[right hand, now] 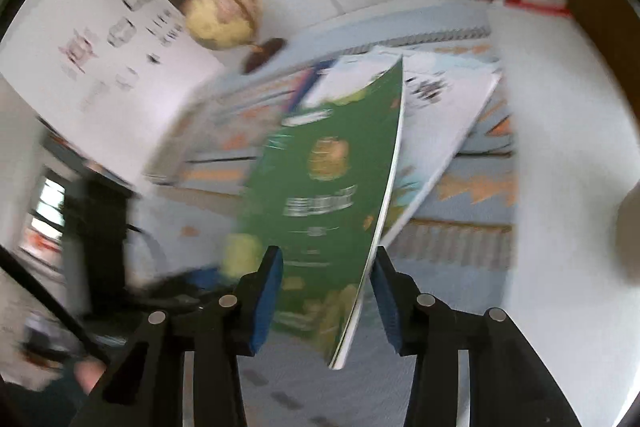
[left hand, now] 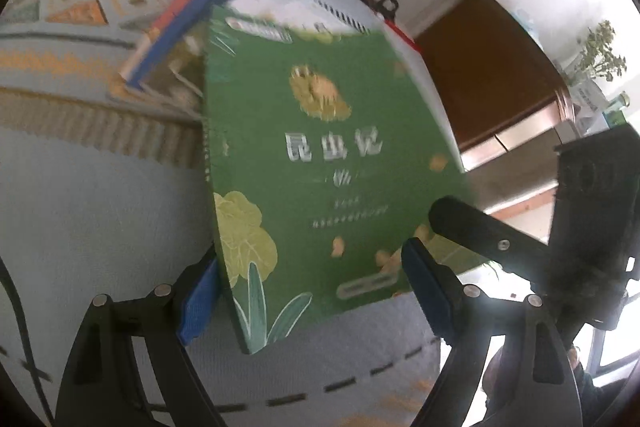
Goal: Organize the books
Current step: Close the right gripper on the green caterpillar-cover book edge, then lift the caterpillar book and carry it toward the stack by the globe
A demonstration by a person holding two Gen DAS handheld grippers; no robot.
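1. The green book [left hand: 320, 155] is being held tilted above the patterned cloth [left hand: 80, 75] — not yet stacked.
2. It is being bracketed by the widely spread left gripper [left hand: 310, 291]; whether the right gripper [right hand: 326, 301] is pinching cannot be told.
3. Other books [left hand: 176, 27] are lying behind — sorting is judged unfinished.

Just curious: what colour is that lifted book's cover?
Green book with yellow flowers; clearest in the left wrist view.

Both the left gripper [left hand: 310, 293] and the right gripper [right hand: 326, 301] had black angular plastic frames, silver round screws along the arms, and ribbed blue pads [left hand: 198, 301].
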